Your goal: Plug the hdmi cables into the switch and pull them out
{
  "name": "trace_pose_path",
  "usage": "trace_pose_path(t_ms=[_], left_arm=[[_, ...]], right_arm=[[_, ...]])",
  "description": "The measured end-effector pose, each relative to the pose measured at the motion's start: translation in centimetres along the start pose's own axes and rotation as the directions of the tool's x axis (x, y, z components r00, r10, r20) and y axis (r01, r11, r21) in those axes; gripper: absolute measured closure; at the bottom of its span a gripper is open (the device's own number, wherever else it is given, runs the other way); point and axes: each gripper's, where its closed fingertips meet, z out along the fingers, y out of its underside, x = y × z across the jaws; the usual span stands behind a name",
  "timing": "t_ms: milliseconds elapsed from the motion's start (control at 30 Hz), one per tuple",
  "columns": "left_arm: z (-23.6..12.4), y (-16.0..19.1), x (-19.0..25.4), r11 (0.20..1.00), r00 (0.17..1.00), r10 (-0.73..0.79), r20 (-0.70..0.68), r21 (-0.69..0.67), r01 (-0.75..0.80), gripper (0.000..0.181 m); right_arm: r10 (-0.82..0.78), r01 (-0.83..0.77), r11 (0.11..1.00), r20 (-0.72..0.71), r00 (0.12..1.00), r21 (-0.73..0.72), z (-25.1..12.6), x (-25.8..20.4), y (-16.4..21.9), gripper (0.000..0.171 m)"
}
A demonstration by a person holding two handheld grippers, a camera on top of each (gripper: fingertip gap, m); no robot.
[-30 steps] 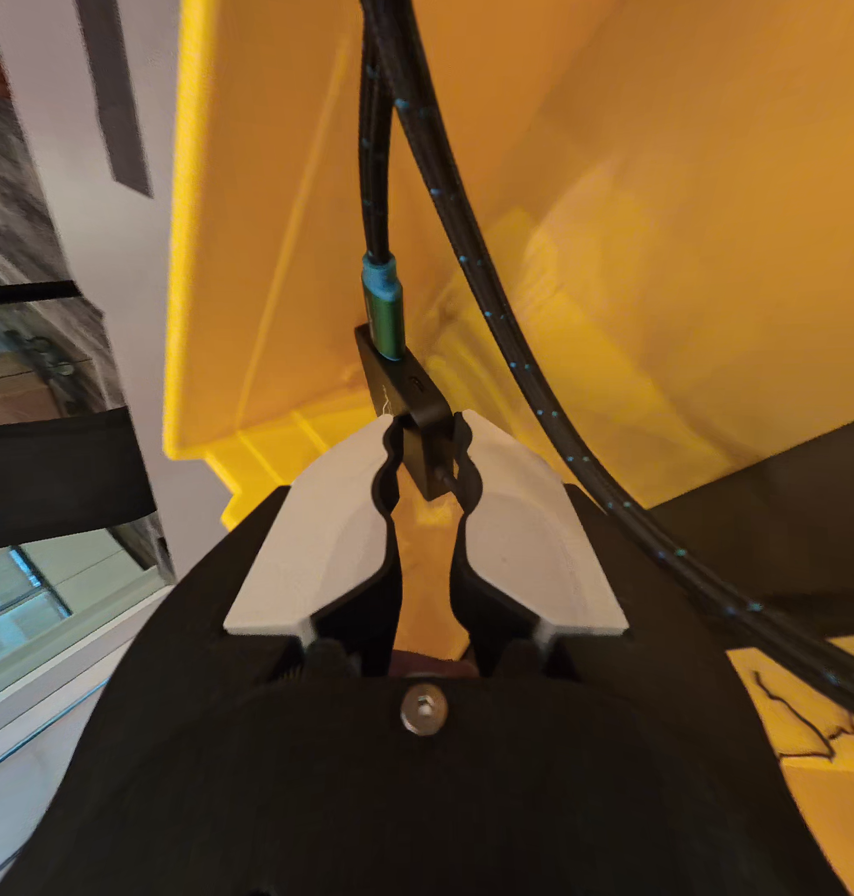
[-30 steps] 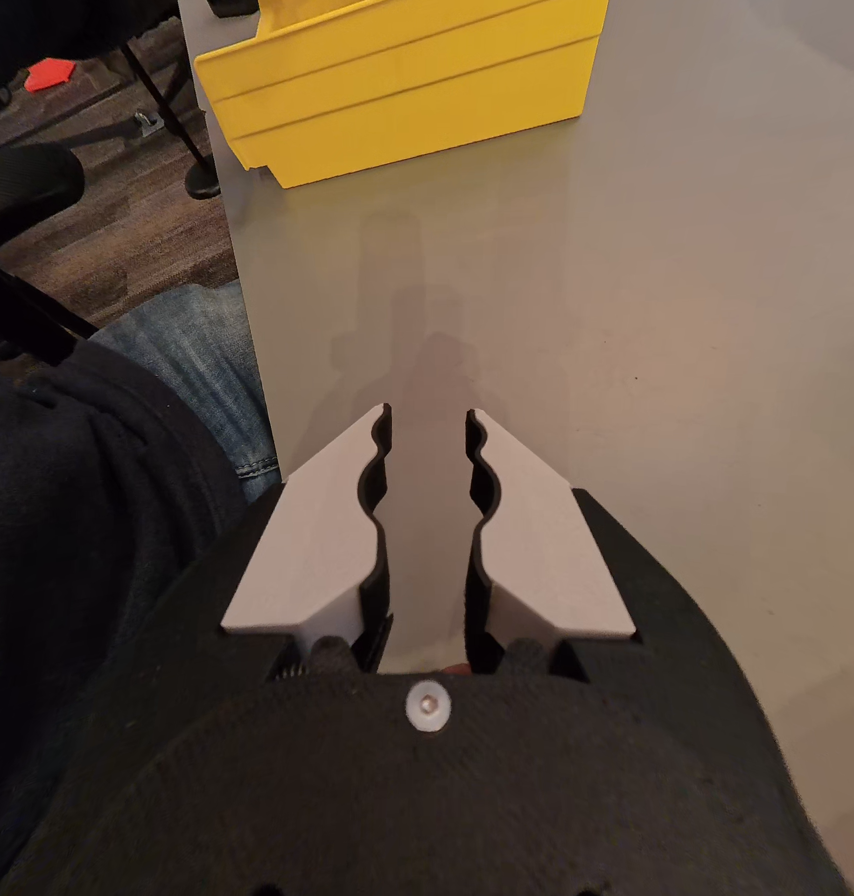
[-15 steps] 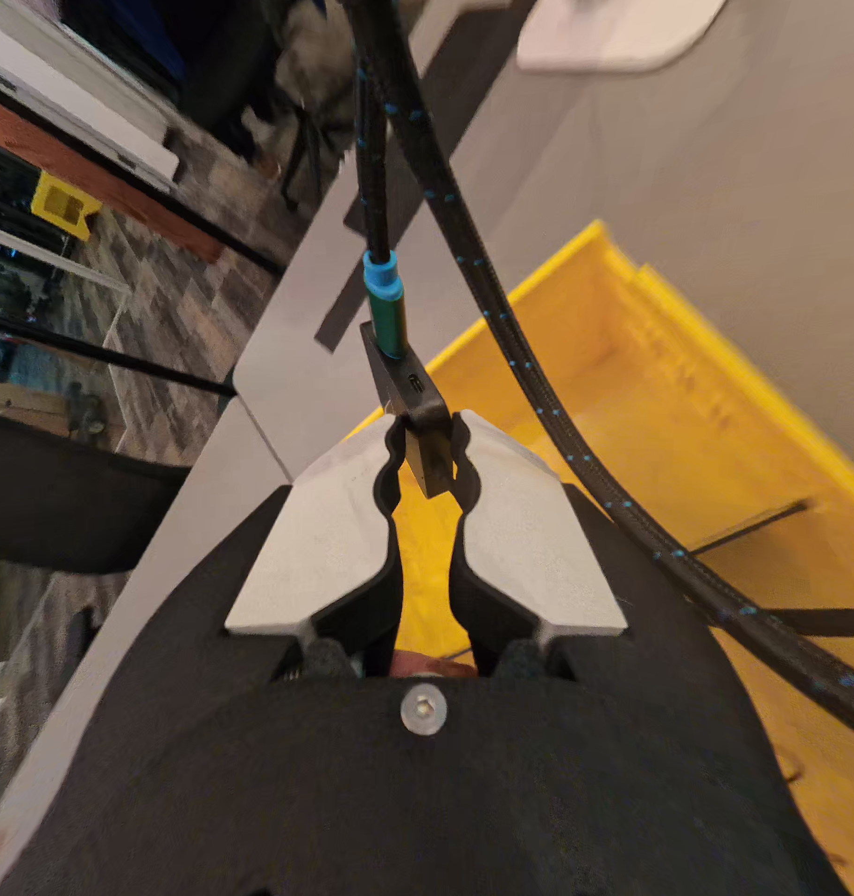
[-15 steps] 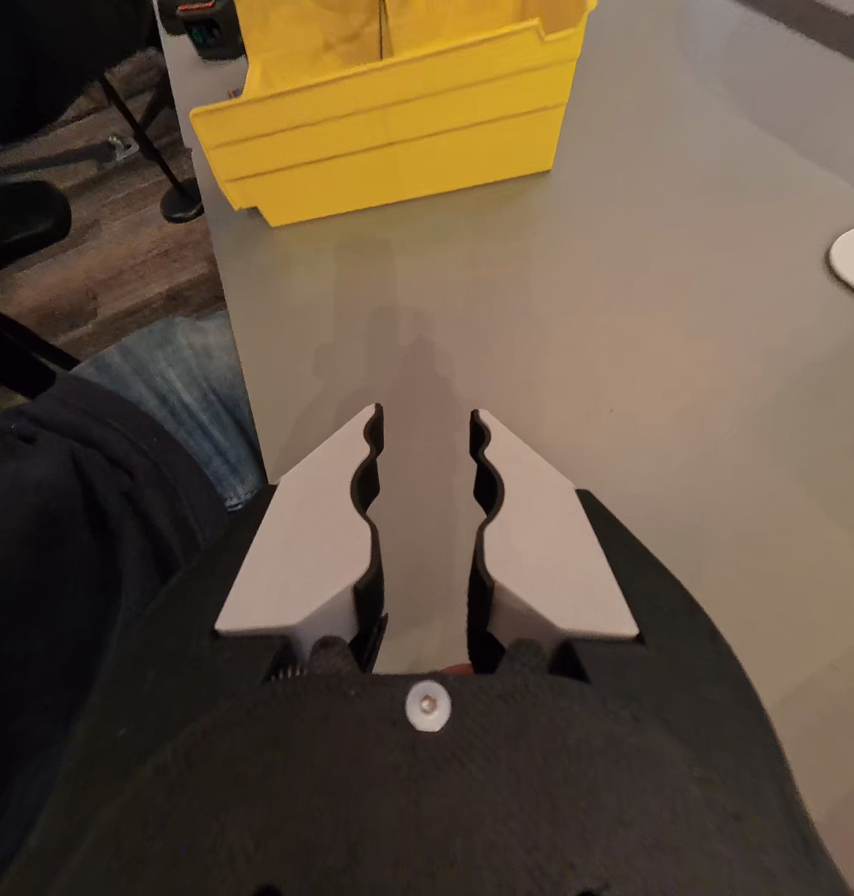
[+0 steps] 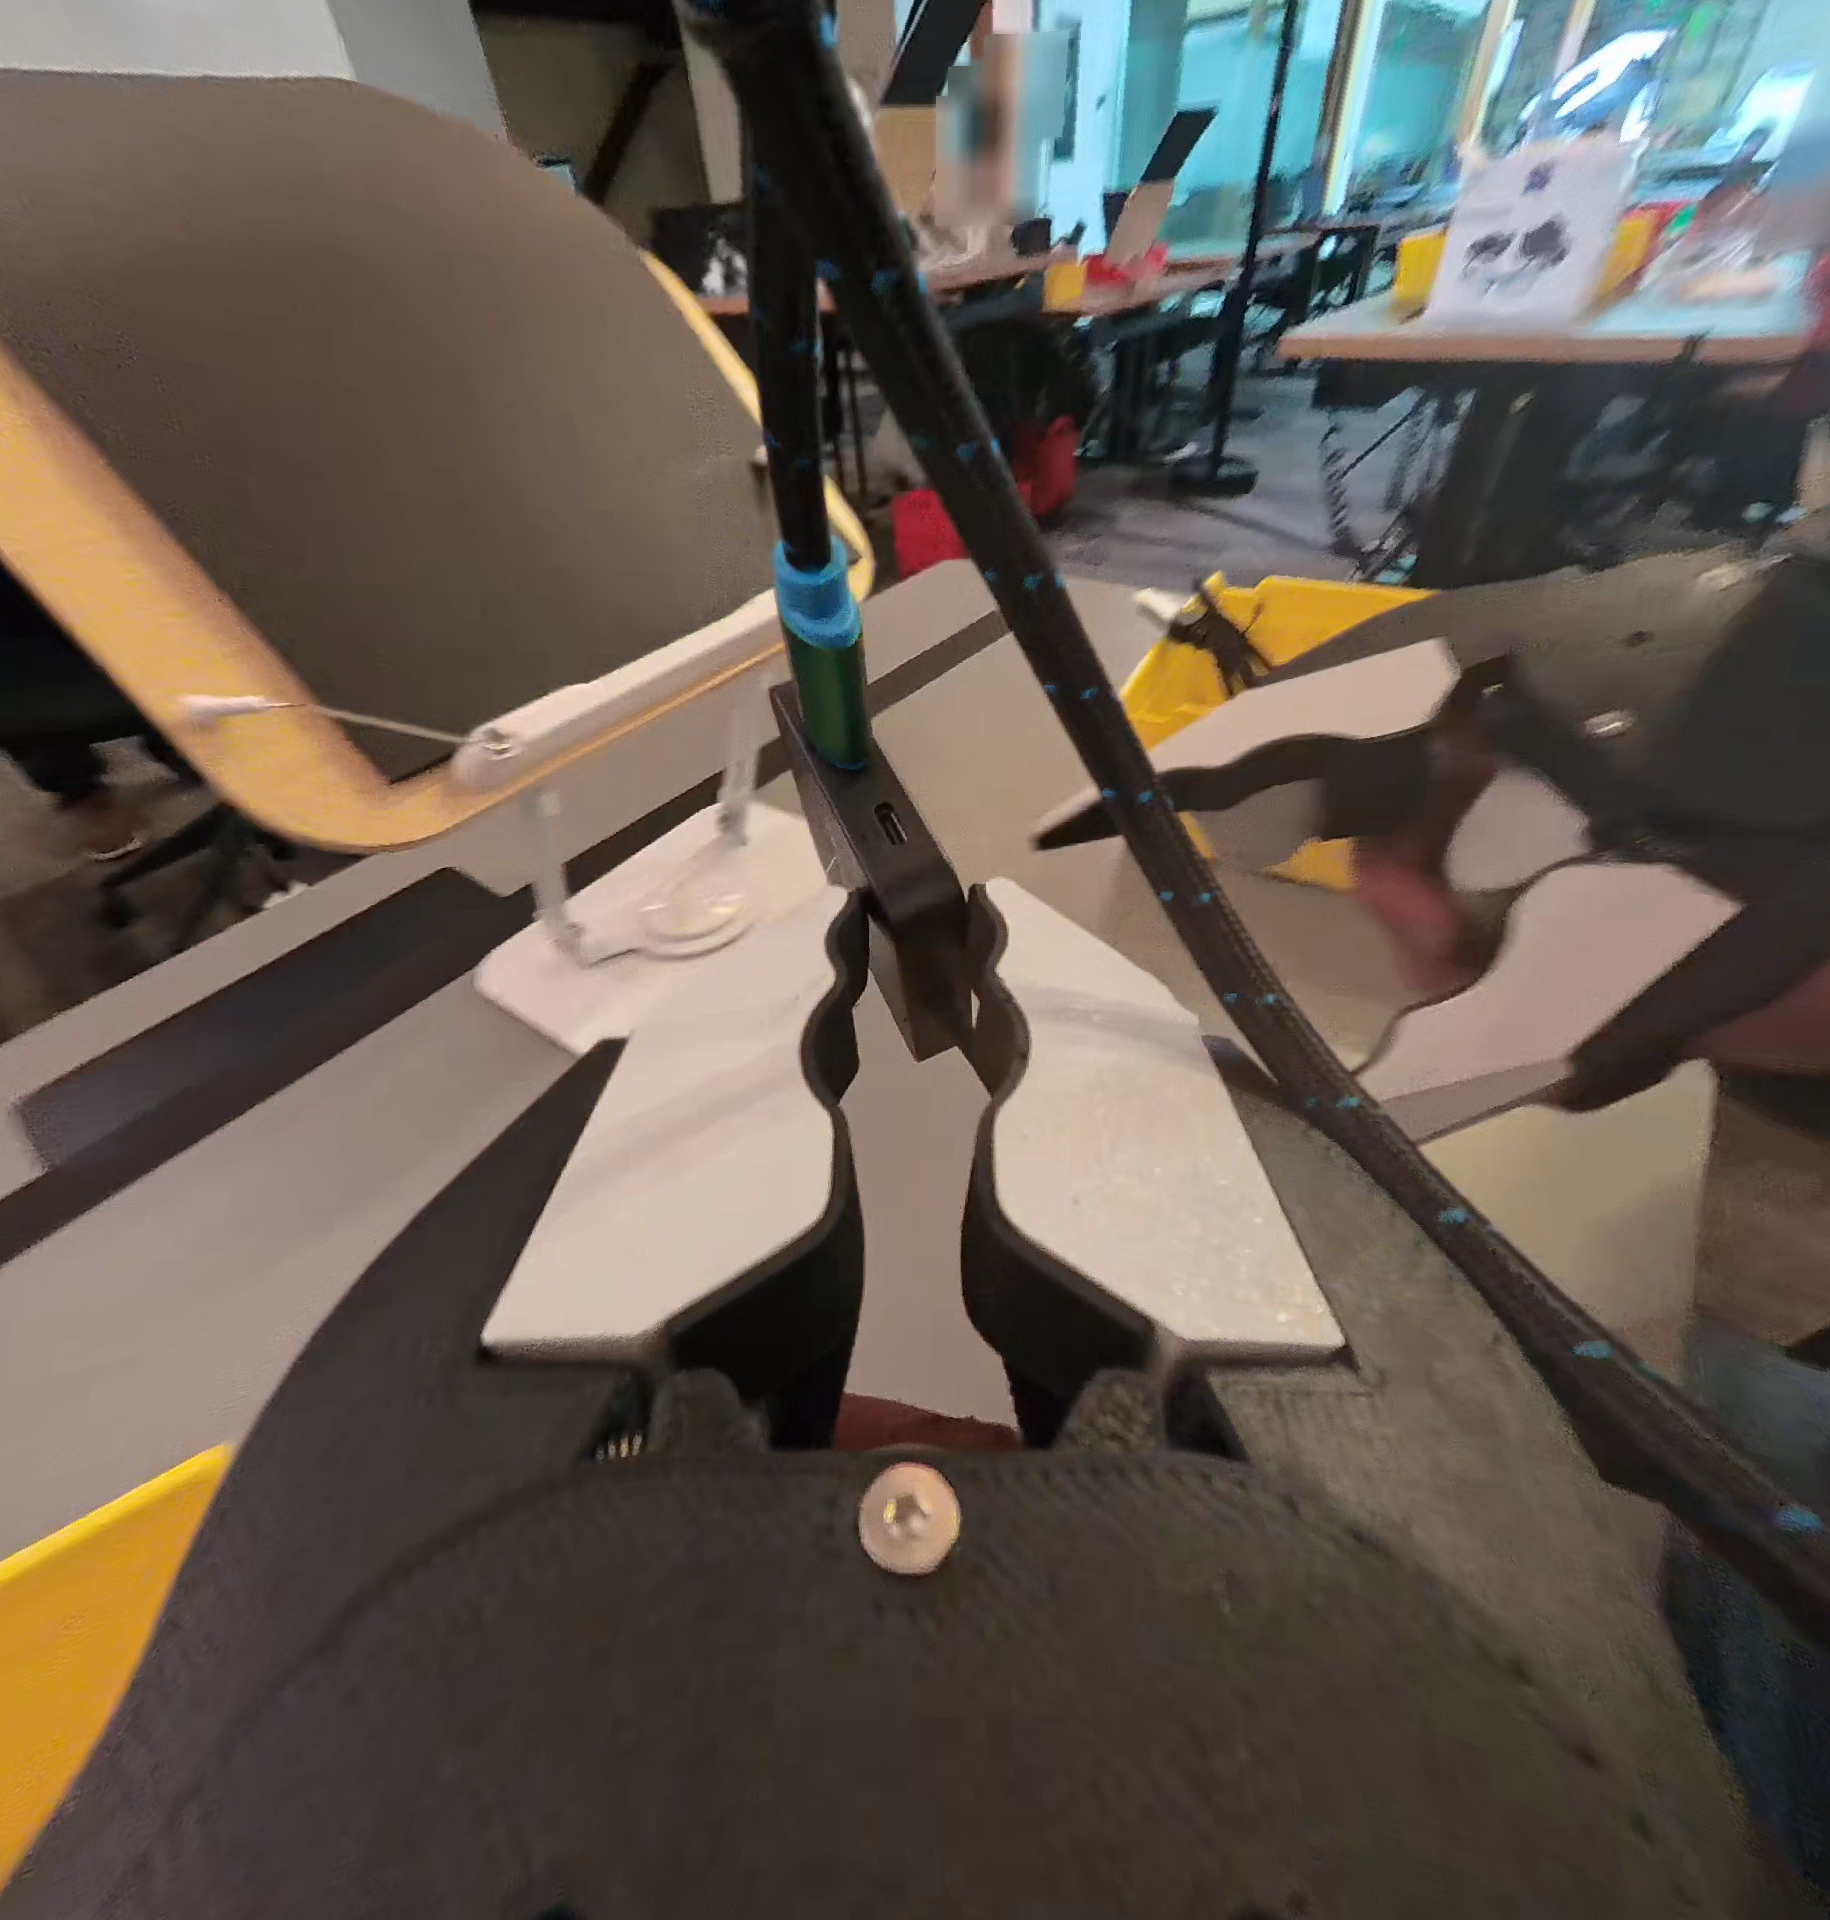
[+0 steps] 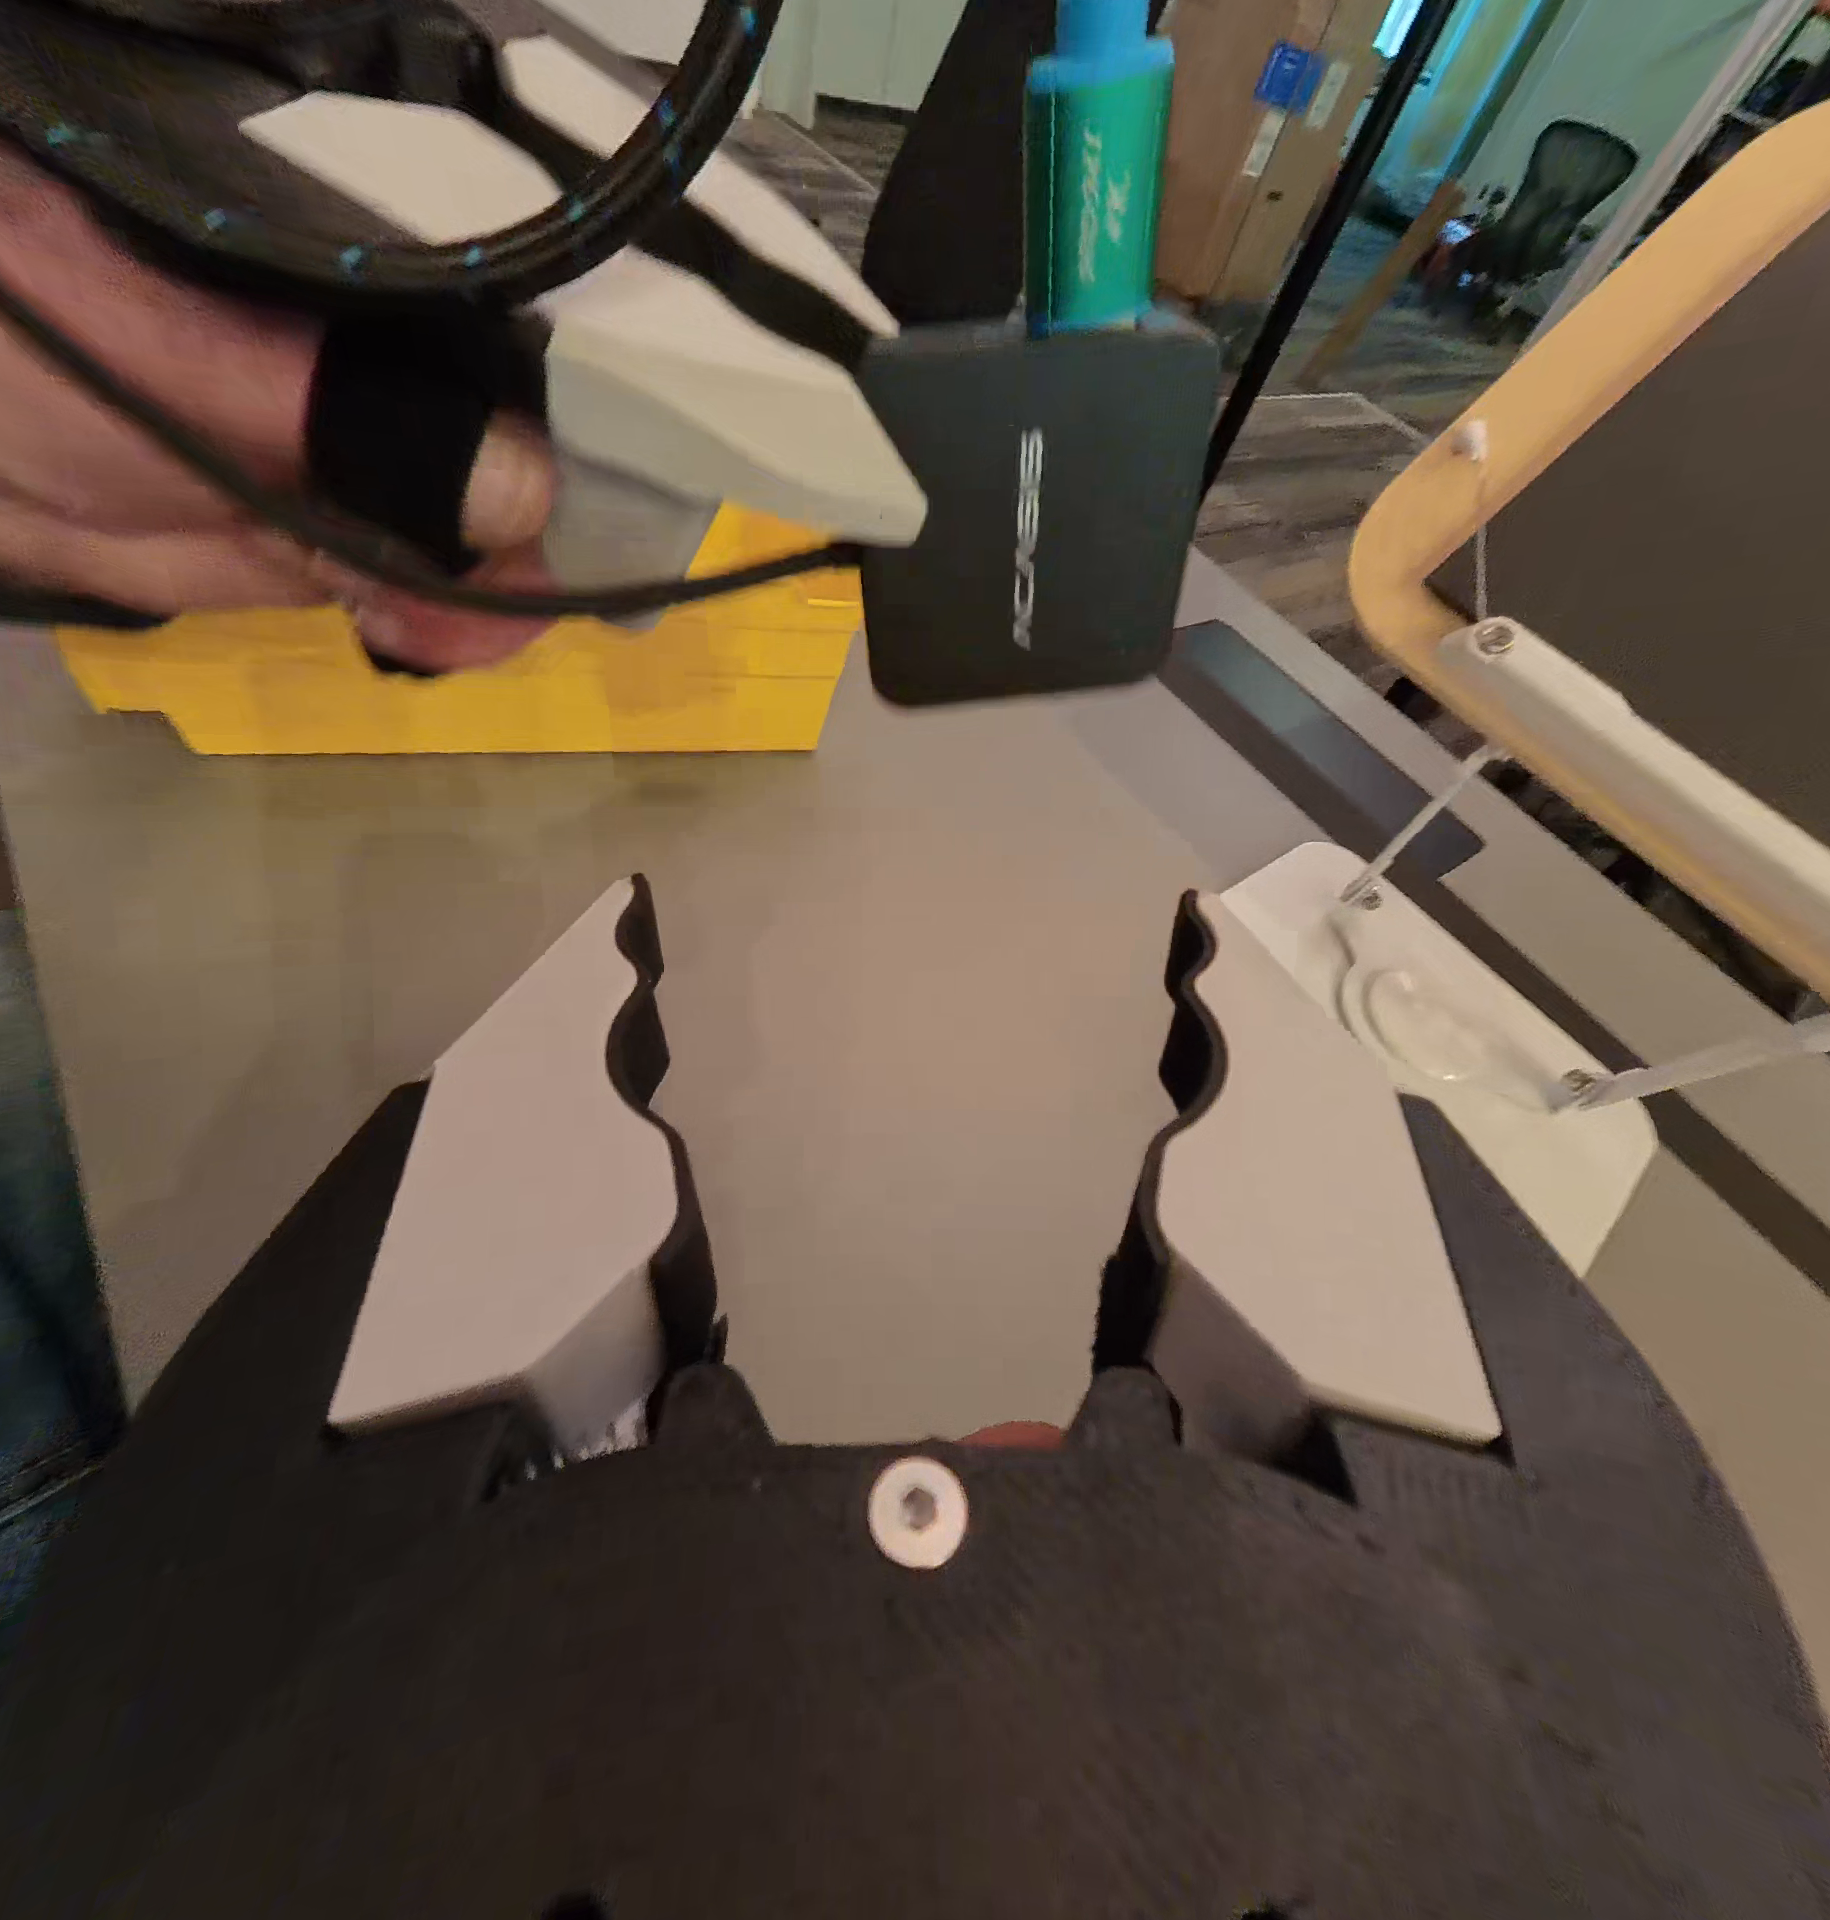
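Note:
My left gripper (image 5: 913, 940) is shut on the lower corner of a small black switch (image 5: 875, 831) and holds it in the air above the grey table. A green and blue HDMI plug (image 5: 826, 675) sits in the switch's top edge. Its black braided cable (image 5: 1098, 727) loops past my right finger. In the right wrist view the switch (image 6: 1036, 509) hangs ahead of and above my right gripper (image 6: 911, 904), which is wide open and empty. The left gripper's fingers (image 6: 724, 416) pinch the switch from the left. The plug (image 6: 1093, 177) points up.
A yellow bin (image 6: 475, 707) stands on the grey table (image 6: 890, 831) behind the switch. A white stand base (image 6: 1410, 997) carries a wood-rimmed dark panel (image 6: 1617, 260) at the right. A person's hand (image 6: 111, 436) holds the left gripper. Other desks stand far behind. The gap from one gripper's tips to the other's is roughly 7 centimeters.
My left gripper has lifted the switch with its cable up out of the yellow bin into the air. My right gripper has opened wider and now faces the switch.

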Motion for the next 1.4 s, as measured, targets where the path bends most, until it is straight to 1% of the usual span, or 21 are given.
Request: trace_pose_path(t_ms=[133,233,300,400,433,533,633,733,800,933,1067,1100,1133,1200,1267,1300,1400], left_arm=[[2.0,-0.3,3.8,0.99,0.985,-0.125,-0.123,0.056,0.133,0.164],[3.0,0.6,5.4,0.987,0.976,-0.149,-0.161,0.043,0.158,0.164],[3.4,1.0,6.6,0.977,0.957,-0.198,-0.213,0.038,0.211,0.164],[3.7,1.3,7.7,0.963,0.937,-0.248,-0.246,0.042,0.266,0.164],[3.8,1.6,8.0,0.959,0.932,-0.262,-0.251,0.036,0.28,0.164],[3.9,2.0,8.1,0.955,0.928,-0.272,-0.255,0.046,0.293,0.163],[3.7,2.5,8.0,0.958,0.924,-0.278,-0.263,-0.007,0.286,0.161],[2.6,3.0,6.7,0.973,0.95,-0.232,-0.21,-0.041,0.228,0.148],[1.4,3.5,5.6,0.976,0.961,-0.213,-0.177,-0.088,0.2,0.146],[-0.8,3.5,2.1,0.996,0.998,-0.031,-0.062,-0.088,0.025,0.143],[-0.7,3.2,1.4,0.995,0.993,0.068,-0.097,-0.065,-0.074,0.136],[-0.5,3.3,1.3,0.992,0.989,0.101,-0.109,-0.062,-0.109,0.133],[-0.3,3.7,1.1,0.986,0.984,0.131,-0.124,-0.089,-0.142,0.131],[-0.2,4.5,0.0,0.973,0.979,0.168,-0.116,-0.141,-0.183,0.137],[-0.7,4.4,-1.3,0.968,0.978,0.187,-0.087,-0.155,-0.199,0.139],[-1.0,4.0,-1.8,0.968,0.978,0.198,-0.072,-0.141,-0.206,0.14],[-0.8,3.4,-0.5,0.978,0.973,0.179,-0.143,-0.083,-0.192,0.143]], right_arm=[[-0.029,0.029,1.0,-0.054,0.998,0.004,0.3,1.4,0.2,0.069],[-0.03,0.031,0.999,-0.075,0.997,0.008,0.2,2.2,0.7,0.064],[-0.027,0.027,1.0,-0.068,0.997,-0.008,0.4,2.4,1.4,0.065],[-0.035,0.035,0.999,-0.04,0.999,-0.01,0.6,2.3,2.1,0.077],[-0.04,0.039,0.999,-0.029,0.999,-0.019,0.6,2.3,2.4,0.085],[-0.057,0.057,0.998,0.01,0.998,-0.036,0.6,2.1,2.9,0.086],[-0.034,0.036,0.998,0.028,0.999,-0.058,0.5,2.4,3.5,0.086],[-0.004,0.006,0.998,0.034,0.999,-0.061,0.0,3.5,3.9,0.086],[0.016,-0.013,0.998,0.045,0.999,-0.064,-0.5,4.3,4.1,0.086],[0.01,0.006,0.997,0.219,0.976,-0.073,-1.3,3.1,4.3,0.086],[-0.035,0.088,0.986,0.345,0.938,-0.139,-1.4,1.2,4.7,0.085],[-0.046,0.102,0.985,0.36,0.932,-0.137,-1.4,1.0,4.5,0.085],[-0.05,0.11,0.983,0.36,0.932,-0.149,-1.5,1.1,4.4,0.085],[-0.069,0.138,0.975,0.352,0.933,-0.176,-1.6,1.6,4.6,0.085],[-0.069,0.145,0.973,0.377,0.924,-0.177,-2.0,1.8,4.5,0.086],[-0.059,0.14,0.975,0.404,0.913,-0.174,-2.2,1.6,4.5,0.085],[-0.066,0.151,0.978,0.468,0.881,-0.146,-2.2,0.8,4.1,0.085]])
